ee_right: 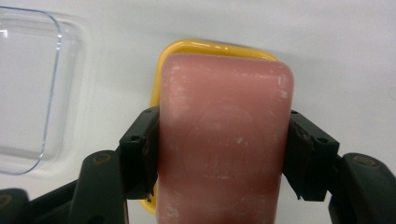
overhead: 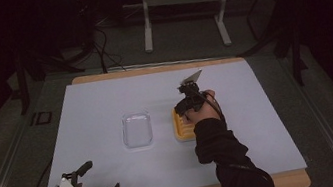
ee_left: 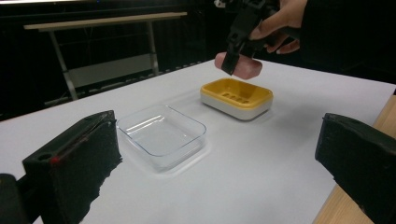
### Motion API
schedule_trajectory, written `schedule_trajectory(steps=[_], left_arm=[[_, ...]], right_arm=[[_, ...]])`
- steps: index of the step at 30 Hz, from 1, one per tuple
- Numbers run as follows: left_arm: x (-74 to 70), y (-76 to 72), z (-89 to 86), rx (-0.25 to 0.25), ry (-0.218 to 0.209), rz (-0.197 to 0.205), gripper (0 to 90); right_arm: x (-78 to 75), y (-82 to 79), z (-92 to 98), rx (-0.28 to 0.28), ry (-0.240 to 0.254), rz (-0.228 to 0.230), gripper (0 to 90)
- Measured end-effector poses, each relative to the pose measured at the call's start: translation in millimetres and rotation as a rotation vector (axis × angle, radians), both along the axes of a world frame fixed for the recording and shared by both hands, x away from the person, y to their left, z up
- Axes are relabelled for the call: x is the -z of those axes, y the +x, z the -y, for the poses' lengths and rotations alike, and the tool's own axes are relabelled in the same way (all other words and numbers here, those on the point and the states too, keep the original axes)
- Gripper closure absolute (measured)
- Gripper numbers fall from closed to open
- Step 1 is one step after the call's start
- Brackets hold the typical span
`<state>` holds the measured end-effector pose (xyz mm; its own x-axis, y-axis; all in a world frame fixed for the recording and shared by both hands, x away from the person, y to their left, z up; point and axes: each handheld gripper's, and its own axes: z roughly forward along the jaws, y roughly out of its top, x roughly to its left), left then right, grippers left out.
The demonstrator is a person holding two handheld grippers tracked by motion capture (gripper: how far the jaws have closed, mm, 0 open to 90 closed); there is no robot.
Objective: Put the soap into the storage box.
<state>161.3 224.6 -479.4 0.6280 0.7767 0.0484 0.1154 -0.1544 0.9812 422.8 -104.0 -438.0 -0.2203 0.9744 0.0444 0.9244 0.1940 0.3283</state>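
Observation:
A pink soap bar (ee_right: 223,140) is clamped between the jaws of my right gripper (ee_right: 219,154), which is shut on it. In the left gripper view the soap bar (ee_left: 245,68) hangs just above a yellow soap dish (ee_left: 236,98) with a white base, apart from it. The high view puts the right gripper (overhead: 189,101) over the dish (overhead: 183,127) at the table's middle. My left gripper (overhead: 98,179) rests at the table's near left corner, open, with nothing between its jaws.
A clear plastic lid or tray (overhead: 137,129) lies left of the dish on the white sheet (overhead: 95,104) covering the wooden table. A metal frame (overhead: 180,0) stands on the floor beyond the far edge.

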Motion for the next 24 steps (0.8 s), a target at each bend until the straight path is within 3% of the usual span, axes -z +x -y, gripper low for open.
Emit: schedule_trajectory(steps=[17,24], left_arm=[[0.1,-0.6,0.6,0.01,0.007,-0.001,0.2],[0.3,-0.8,1.0,0.013,0.011,-0.003,0.2]], right_arm=[[37.4,4.3,-5.0,0.018,0.02,-0.033,36.9],[45.4,6.4,-5.1,0.03,0.011,-0.031,36.9]])
